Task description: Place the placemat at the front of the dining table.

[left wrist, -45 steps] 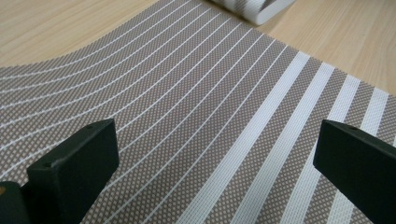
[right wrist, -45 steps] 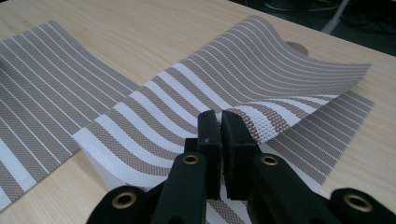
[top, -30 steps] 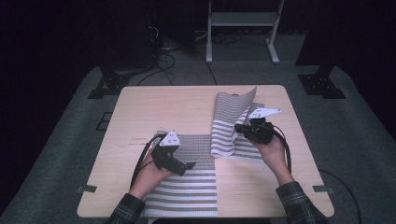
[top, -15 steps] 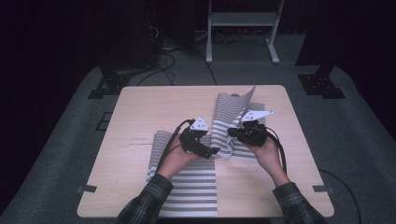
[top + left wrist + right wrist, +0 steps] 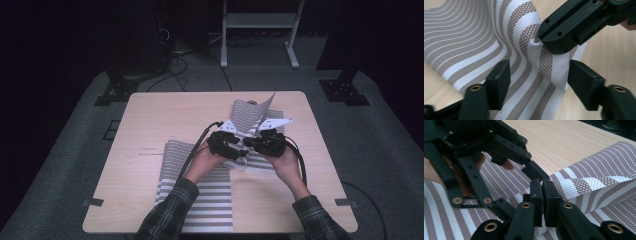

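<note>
Mid-table, right hand-held gripper (image 5: 543,195) pinches striped cloth (image 5: 584,185) (fold raised).

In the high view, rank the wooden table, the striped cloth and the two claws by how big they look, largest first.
1. Wooden table, by far the largest.
2. Striped cloth, draped over part of the table.
3. Left claw and right claw: they look about the same size, so I won't rank one over the other.

No readable text, label, brand, number or sign in any view; striped cloth (image 5: 200,200) bears plain bands only, wooden table (image 5: 150,120) bare of marking, gripper bodies unmarked
</note>
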Available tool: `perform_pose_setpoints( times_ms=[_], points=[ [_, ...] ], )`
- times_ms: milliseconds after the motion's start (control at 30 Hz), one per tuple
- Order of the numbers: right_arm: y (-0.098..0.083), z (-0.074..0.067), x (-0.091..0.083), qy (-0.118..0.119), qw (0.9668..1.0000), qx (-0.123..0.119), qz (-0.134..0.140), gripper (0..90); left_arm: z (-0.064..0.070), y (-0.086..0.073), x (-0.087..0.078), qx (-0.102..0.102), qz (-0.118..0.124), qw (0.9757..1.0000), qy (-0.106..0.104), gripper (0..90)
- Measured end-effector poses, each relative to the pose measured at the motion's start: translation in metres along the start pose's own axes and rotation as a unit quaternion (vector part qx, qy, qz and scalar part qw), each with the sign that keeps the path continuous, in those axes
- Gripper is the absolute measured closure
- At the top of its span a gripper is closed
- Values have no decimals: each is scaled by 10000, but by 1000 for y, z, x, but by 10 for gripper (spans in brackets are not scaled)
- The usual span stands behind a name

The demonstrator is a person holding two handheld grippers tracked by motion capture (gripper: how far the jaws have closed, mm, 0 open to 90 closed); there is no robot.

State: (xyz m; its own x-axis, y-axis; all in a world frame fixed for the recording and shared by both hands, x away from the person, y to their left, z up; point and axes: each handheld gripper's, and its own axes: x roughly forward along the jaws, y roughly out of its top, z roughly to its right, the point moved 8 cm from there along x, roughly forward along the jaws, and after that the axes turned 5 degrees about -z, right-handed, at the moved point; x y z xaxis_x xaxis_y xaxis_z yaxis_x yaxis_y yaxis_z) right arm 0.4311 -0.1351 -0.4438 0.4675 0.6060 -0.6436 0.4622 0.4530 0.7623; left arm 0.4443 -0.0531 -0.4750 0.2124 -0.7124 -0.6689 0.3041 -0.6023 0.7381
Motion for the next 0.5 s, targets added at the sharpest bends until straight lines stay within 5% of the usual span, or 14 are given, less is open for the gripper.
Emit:
perform_pose_setpoints(
  times_ms=[133,300,500],
  points=[
    [0,0,0,-12,10000,6,0,868,4,-1,4,-23,-4,9998,-202,592],
    [-1,0,2,3,10000,22,-11,837,3,-3,8,-120,-89,9998,-160,751],
    [1,1,0,-15,10000,75,48,653,-2,-5,9,-324,-183,9991,-185,870]
  ],
)
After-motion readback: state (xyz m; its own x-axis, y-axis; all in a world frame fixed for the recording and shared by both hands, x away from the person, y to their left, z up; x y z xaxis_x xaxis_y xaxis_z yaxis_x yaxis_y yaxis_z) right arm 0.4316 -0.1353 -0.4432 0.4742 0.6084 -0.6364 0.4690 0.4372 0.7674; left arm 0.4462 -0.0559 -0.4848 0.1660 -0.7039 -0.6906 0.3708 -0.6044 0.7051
